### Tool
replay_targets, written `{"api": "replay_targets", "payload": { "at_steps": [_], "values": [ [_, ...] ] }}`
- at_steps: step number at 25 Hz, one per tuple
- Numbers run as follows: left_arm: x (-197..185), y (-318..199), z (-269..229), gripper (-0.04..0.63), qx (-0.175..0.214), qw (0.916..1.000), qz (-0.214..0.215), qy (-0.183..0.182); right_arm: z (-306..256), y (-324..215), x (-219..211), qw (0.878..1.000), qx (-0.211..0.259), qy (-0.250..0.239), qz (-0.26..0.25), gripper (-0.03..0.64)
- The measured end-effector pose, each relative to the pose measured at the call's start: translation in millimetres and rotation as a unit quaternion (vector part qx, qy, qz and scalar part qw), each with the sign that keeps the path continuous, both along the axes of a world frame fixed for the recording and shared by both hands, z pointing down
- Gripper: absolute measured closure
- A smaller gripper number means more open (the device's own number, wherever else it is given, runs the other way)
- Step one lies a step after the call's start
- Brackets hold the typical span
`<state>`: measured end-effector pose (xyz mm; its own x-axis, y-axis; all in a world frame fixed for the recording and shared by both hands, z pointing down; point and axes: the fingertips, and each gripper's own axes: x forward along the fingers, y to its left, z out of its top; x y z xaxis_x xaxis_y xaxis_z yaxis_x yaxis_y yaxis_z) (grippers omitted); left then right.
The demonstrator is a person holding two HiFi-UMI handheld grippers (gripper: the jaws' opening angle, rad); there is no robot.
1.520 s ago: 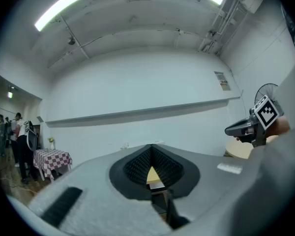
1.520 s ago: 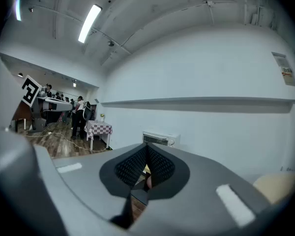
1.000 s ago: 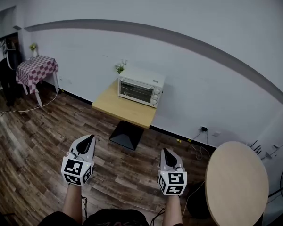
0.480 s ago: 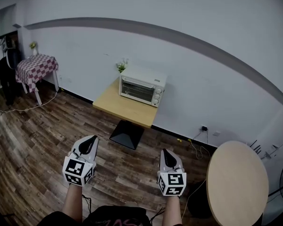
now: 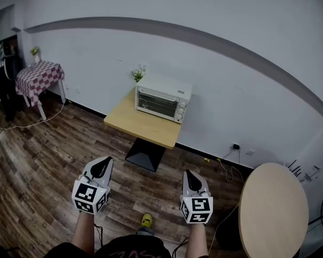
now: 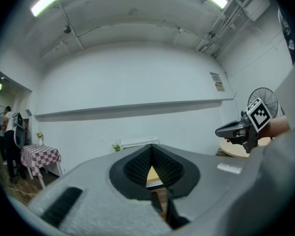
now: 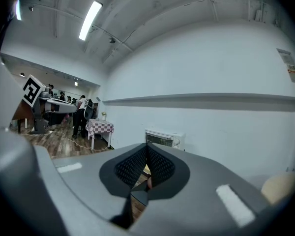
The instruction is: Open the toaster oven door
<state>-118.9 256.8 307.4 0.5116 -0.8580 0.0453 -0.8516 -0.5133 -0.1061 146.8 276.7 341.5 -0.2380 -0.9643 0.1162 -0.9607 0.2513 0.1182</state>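
Observation:
A white toaster oven (image 5: pixel 162 98) with its glass door closed stands at the back of a small wooden table (image 5: pixel 142 125) against the wall. It also shows far ahead in the right gripper view as the toaster oven (image 7: pixel 162 138). My left gripper (image 5: pixel 101 166) and right gripper (image 5: pixel 192 178) hang side by side over the wooden floor, well short of the table. Both are shut with nothing between the jaws. In the left gripper view the left gripper (image 6: pixel 151 149) hides most of the oven, and the right gripper (image 6: pixel 221 131) shows at the right.
The table's black base (image 5: pixel 145 155) sits on the floor ahead. A round wooden table (image 5: pixel 272 214) stands at the right, a checkered-cloth table (image 5: pixel 39 76) at the far left with people near it. A cable (image 5: pixel 226 171) runs from a wall socket. A yellow shoe tip (image 5: pixel 146 220) shows below.
The view has crept forward a little toward the table. A yellow shoe tip has come into sight between the grippers. Both grippers keep their pose and stay shut.

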Motion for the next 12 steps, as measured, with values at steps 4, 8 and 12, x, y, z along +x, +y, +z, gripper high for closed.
{"api": "replay_targets", "payload": {
  "at_steps": [4, 8, 12],
  "values": [
    [-3, -31, 5, 0.598, -0.006, 1.0, -0.006, -0.001, 2, -36, 2, 1.0, -0.002, -0.003, -0.004, 0.609],
    [-4, -69, 12, 0.598, -0.015, 0.9998, -0.012, 0.005, 9, -74, 9, 1.0, -0.01, -0.008, -0.001, 0.609],
    [4, -108, 20, 0.598, -0.025, 0.9996, -0.014, 0.004, 16, -116, 14, 1.0, -0.016, -0.01, -0.008, 0.609]
  ]
}}
